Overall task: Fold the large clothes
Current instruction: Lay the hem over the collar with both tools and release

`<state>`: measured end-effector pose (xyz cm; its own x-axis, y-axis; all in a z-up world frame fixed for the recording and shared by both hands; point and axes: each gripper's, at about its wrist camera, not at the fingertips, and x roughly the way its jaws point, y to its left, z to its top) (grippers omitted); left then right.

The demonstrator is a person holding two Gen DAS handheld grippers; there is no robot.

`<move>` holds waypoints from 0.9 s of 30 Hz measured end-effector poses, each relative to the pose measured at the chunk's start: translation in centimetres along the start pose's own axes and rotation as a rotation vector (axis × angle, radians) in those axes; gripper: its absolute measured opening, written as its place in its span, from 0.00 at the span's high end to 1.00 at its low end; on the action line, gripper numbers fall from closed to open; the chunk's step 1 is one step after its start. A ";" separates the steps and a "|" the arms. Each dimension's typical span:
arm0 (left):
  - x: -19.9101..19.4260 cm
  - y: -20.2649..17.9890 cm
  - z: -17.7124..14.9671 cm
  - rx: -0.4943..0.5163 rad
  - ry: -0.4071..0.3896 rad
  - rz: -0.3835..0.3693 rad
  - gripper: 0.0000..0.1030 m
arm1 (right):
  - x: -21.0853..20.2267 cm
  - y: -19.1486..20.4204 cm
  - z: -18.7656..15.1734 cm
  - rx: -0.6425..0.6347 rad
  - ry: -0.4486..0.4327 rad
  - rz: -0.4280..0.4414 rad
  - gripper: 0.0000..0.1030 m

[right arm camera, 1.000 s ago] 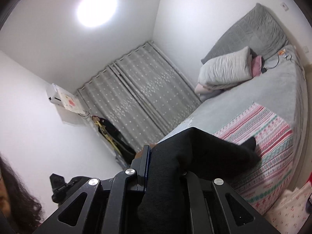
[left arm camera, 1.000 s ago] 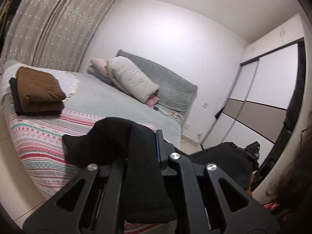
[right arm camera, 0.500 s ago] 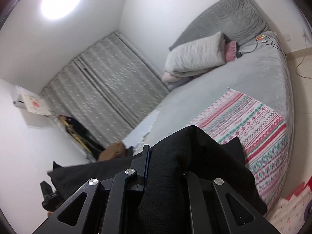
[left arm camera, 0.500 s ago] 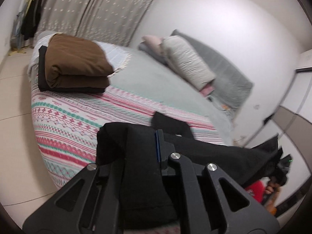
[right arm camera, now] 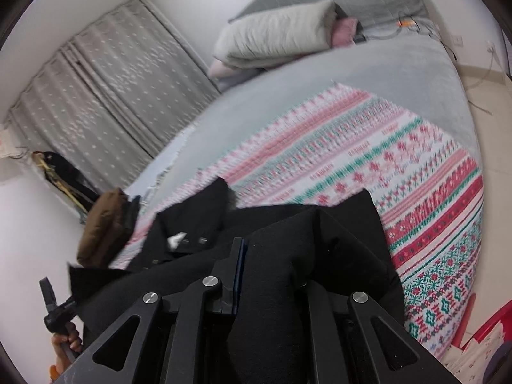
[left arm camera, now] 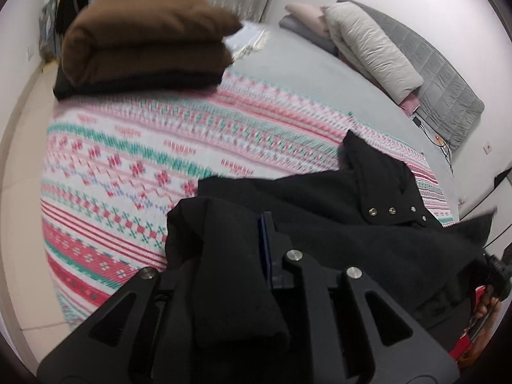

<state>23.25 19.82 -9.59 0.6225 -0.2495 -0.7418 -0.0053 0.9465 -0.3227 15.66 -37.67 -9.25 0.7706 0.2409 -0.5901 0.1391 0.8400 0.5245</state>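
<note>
Black, thick fleece-like garment with a row of metal snaps [left arm camera: 368,224] hangs stretched between both tongs, its far collar edge reaching over the patterned blanket just ahead of them. Left tongs [left arm camera: 243,249] clamped on one bunched corner of it; their jaws have just been opening a little, cloth between them. Right tongs [right arm camera: 272,252] pinched together on the other corner [right arm camera: 320,256]. Judgement: a two-corner hold keeps the cloth wide so it can be spread flat on the bed for folding. Pink, green and white knitted-pattern blanket [left arm camera: 160,147] lies under and beyond the garment, covering the near part of the grey bed [left arm camera: 307,73]. Folded brown garment stacked on a black one [left arm camera: 144,41] sits ahead and to the left of the left tongs, likely finished pieces set clear. Pale quilted pillows [right arm camera: 281,32] far ahead, by the headboard.
</note>
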 end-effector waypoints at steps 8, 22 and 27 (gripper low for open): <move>-0.7 -0.8 0.0 0.051 0.021 0.038 0.57 | 2.1 -1.3 -0.8 0.016 0.051 -0.075 0.66; -7.7 -6.7 -6.0 0.524 0.000 0.056 0.22 | -6.3 2.9 -4.0 -0.295 0.104 -0.026 0.33; -5.6 -8.8 -8.1 0.617 0.155 -0.033 0.22 | -3.1 4.1 -6.6 -0.396 0.283 -0.130 0.33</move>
<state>13.47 11.25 -7.31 0.4939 -0.2639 -0.8285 0.4927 0.8700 0.0167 9.73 -31.78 -9.29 0.5563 0.1979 -0.8071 -0.0656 0.9787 0.1947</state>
